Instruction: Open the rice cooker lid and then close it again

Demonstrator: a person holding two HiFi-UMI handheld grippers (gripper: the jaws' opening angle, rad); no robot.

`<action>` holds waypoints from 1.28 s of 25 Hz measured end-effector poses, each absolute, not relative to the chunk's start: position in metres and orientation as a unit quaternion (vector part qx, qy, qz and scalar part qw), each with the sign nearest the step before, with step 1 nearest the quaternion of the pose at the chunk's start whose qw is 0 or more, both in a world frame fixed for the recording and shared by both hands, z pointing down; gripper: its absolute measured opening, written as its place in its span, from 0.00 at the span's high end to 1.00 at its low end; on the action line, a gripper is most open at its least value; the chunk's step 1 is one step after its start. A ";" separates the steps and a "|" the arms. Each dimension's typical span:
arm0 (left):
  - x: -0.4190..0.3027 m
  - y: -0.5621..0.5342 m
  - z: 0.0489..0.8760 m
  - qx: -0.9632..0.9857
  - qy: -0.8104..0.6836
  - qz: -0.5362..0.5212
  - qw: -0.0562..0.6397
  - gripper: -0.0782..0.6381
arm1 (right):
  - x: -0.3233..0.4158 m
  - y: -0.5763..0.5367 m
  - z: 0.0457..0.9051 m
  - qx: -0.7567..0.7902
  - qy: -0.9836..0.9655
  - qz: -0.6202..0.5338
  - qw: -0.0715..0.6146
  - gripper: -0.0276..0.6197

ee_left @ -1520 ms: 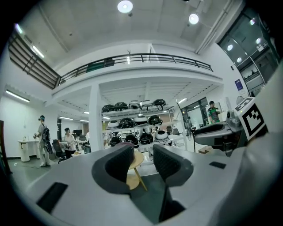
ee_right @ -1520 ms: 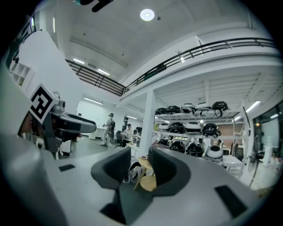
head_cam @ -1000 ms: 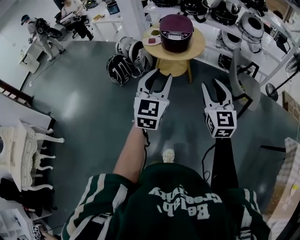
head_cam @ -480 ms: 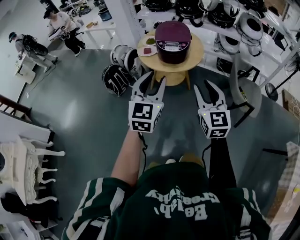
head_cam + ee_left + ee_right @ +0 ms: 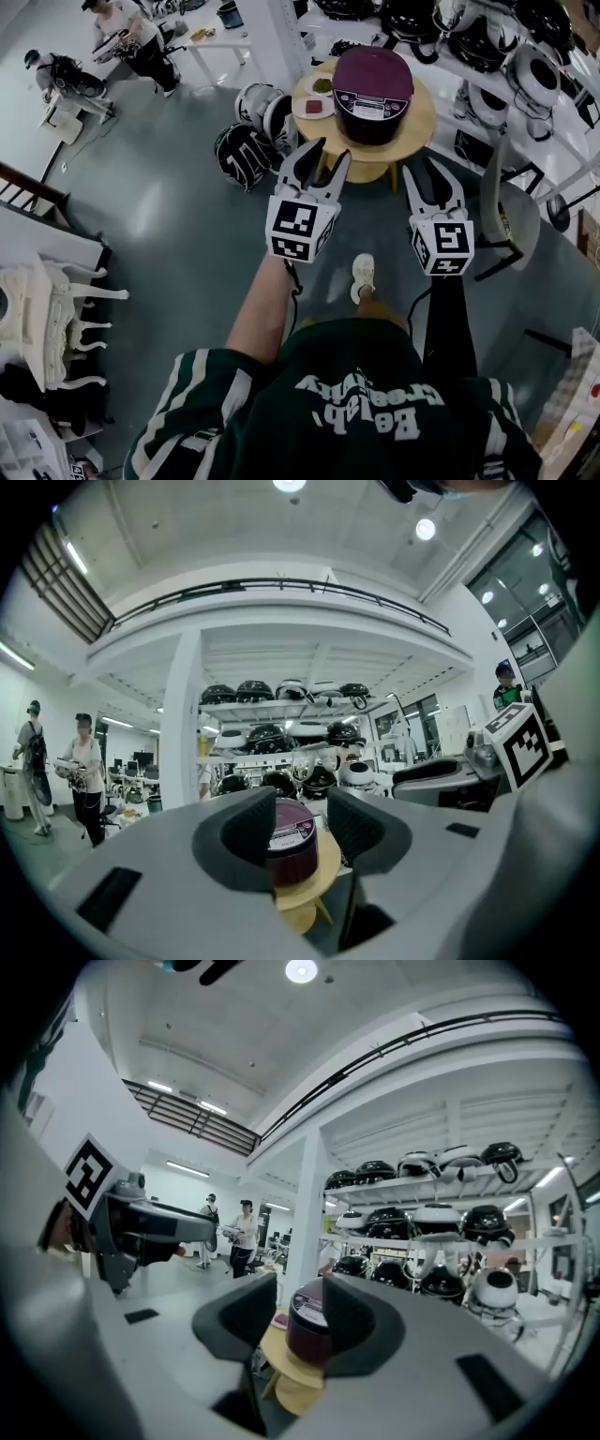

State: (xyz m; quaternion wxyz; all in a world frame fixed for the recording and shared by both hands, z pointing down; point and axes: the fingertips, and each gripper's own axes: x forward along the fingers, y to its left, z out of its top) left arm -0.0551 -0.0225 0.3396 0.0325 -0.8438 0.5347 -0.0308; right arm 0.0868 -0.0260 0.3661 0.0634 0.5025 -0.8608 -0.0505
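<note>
A dark maroon rice cooker (image 5: 372, 82) with its lid down stands on a small round wooden table (image 5: 417, 127) ahead of me. Both grippers are held level in the air and point at it, still well short of the table. My left gripper (image 5: 328, 152) has its jaws apart and opening a little, with nothing between them. My right gripper (image 5: 424, 169) is open and empty too. In the left gripper view the cooker (image 5: 289, 847) shows far off between the pads of the gripper (image 5: 302, 817). The right gripper view frames the cooker (image 5: 309, 1330) the same way for that gripper (image 5: 300, 1314).
Two small dishes (image 5: 319, 94) sit on the table left of the cooker. Round black and white appliances (image 5: 248, 131) lie on the floor at the table's left, and more fill the shelves (image 5: 487, 47) behind. A grey chair (image 5: 511, 202) stands right. People (image 5: 131, 37) work far back left.
The person has walked forward with both grippers, so the table and cooker are nearer. The left jaws stand slightly wider.
</note>
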 end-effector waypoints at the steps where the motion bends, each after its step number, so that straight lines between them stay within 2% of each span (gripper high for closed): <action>1: -0.056 -0.035 0.340 -0.843 0.536 -0.029 0.034 0.67 | 0.084 -0.040 0.367 0.497 -0.864 -0.054 0.065 0.71; 9: -0.061 -0.145 0.331 -0.836 0.547 -0.022 0.025 0.67 | 0.060 -0.158 0.358 0.455 -0.886 -0.053 0.074 0.70; 16: -0.063 -0.229 0.354 -0.831 0.555 -0.045 0.008 0.67 | 0.039 -0.245 0.399 0.400 -0.905 -0.003 0.144 0.65; 32: -0.052 -0.300 0.387 -0.831 0.553 -0.051 -0.011 0.65 | 0.006 -0.292 0.491 0.260 -0.912 0.101 0.301 0.68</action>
